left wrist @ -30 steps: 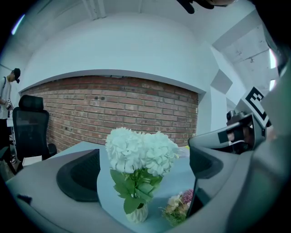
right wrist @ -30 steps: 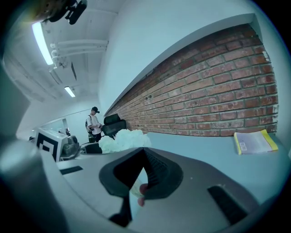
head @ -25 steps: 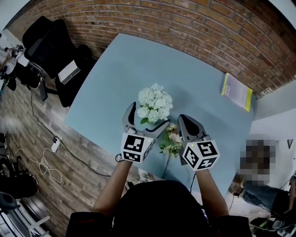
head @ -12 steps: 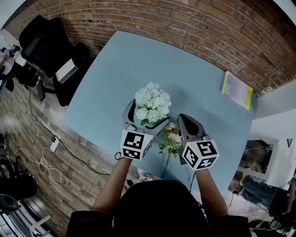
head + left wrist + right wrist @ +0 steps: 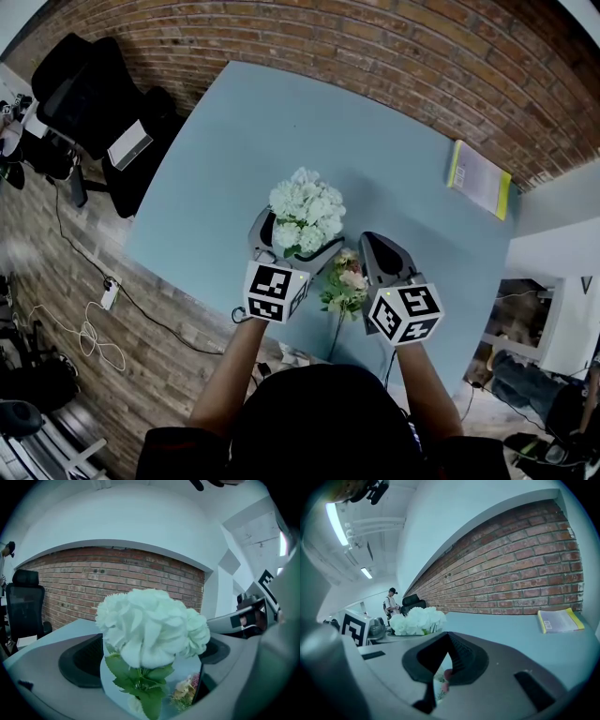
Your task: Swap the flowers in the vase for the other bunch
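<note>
The left gripper (image 5: pixel 150 656) has its jaws spread wide, and the white bunch (image 5: pixel 307 211) stands upright between them, with bare table (image 5: pixel 234 131) showing on either side of the stems (the vase under the blooms is hidden). The pink bunch (image 5: pixel 345 284) lies flat on the table at about 4 o'clock from the white one, its stem running toward 6 o'clock. At its 3 o'clock, the right gripper (image 5: pixel 377 253) has its jaws pressed together on nothing. A yellow-edged book (image 5: pixel 480 180) lies at the table's 2 o'clock.
</note>
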Action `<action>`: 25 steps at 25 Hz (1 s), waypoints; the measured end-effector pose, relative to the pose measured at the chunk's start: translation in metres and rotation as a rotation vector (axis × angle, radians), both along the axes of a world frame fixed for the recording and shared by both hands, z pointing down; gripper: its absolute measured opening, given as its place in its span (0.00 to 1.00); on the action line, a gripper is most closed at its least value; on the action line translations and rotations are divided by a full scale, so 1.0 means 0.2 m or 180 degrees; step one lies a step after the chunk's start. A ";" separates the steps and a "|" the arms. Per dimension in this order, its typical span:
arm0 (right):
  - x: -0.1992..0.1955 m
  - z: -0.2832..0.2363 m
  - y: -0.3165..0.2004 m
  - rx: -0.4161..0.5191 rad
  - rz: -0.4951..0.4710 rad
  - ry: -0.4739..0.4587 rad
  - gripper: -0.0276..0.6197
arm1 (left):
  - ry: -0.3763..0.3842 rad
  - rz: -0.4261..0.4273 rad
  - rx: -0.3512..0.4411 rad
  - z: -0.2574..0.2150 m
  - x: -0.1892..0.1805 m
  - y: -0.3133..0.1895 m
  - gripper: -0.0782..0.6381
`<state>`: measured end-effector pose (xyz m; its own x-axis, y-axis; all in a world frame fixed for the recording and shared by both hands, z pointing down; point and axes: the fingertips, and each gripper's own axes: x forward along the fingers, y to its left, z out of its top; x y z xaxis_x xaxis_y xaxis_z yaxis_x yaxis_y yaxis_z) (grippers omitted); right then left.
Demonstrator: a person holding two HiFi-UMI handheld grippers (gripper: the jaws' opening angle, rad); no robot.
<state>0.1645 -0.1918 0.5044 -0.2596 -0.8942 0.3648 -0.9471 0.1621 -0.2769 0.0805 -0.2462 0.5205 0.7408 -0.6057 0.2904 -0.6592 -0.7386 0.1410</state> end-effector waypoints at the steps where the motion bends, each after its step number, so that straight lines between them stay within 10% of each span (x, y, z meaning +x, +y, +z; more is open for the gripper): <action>1: 0.00 0.01 0.00 -0.0008 0.0002 0.0000 0.06 | -0.0012 0.0003 0.0001 0.01 0.00 0.00 0.94; 25: 0.02 0.05 -0.02 -0.0047 -0.0004 -0.0025 0.06 | -0.0131 0.0109 0.0024 0.04 0.03 0.01 0.91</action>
<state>0.1688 -0.1953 0.5145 -0.2638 -0.8883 0.3760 -0.9447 0.1592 -0.2868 0.0862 -0.2450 0.5294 0.7487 -0.5824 0.3166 -0.6386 -0.7618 0.1086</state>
